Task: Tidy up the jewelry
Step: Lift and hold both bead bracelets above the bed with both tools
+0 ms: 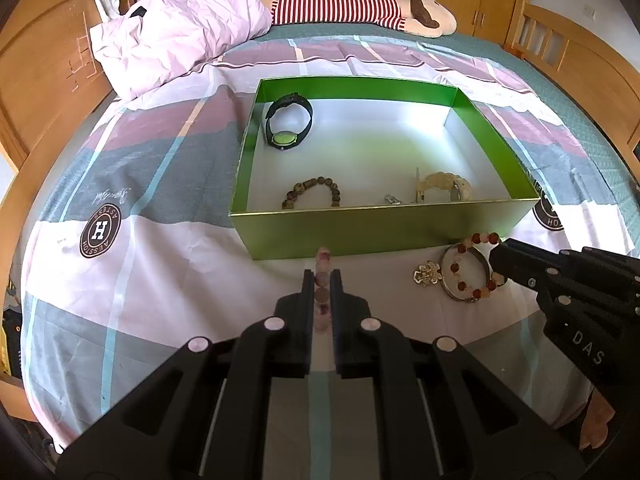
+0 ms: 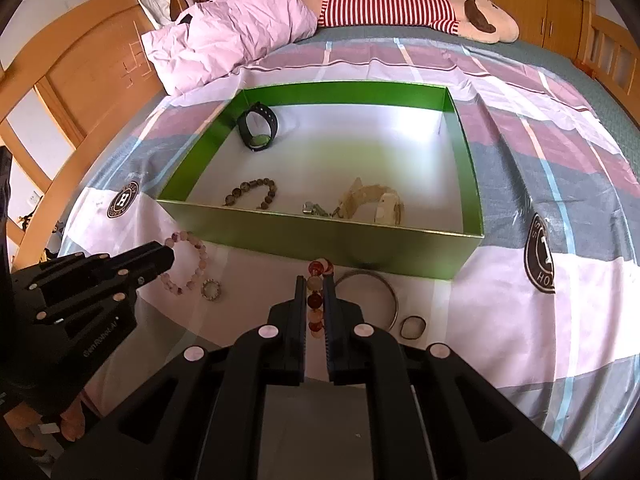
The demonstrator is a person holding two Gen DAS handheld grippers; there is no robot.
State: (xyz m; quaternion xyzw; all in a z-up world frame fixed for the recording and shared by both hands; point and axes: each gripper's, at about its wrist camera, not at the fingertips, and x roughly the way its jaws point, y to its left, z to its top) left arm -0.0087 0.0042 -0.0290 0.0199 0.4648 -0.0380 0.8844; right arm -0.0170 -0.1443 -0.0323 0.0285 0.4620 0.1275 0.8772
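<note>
A green box (image 1: pixel 360 232) (image 2: pixel 320 236) lies on the bed. In it are a black watch (image 1: pixel 289 120), a brown bead bracelet (image 1: pixel 312 192), a small clasp (image 1: pixel 393 199) and a cream bracelet (image 1: pixel 444 184). My left gripper (image 1: pixel 322 276) is shut on a pink bead bracelet (image 1: pixel 322 264) (image 2: pixel 188 264) just in front of the box. My right gripper (image 2: pixel 315 284) is shut on a red bead bracelet (image 2: pixel 316 300) (image 1: pixel 476 264), which lies over a metal bangle (image 2: pixel 384 284).
On the sheet by the box lie a gold flower brooch (image 1: pixel 427 274), a small beaded ring (image 2: pixel 211 290) and a dark ring (image 2: pixel 413 326). A pink pillow (image 1: pixel 180 28) and a striped plush toy (image 1: pixel 360 6) lie at the far end. Wooden bed boards stand left and right.
</note>
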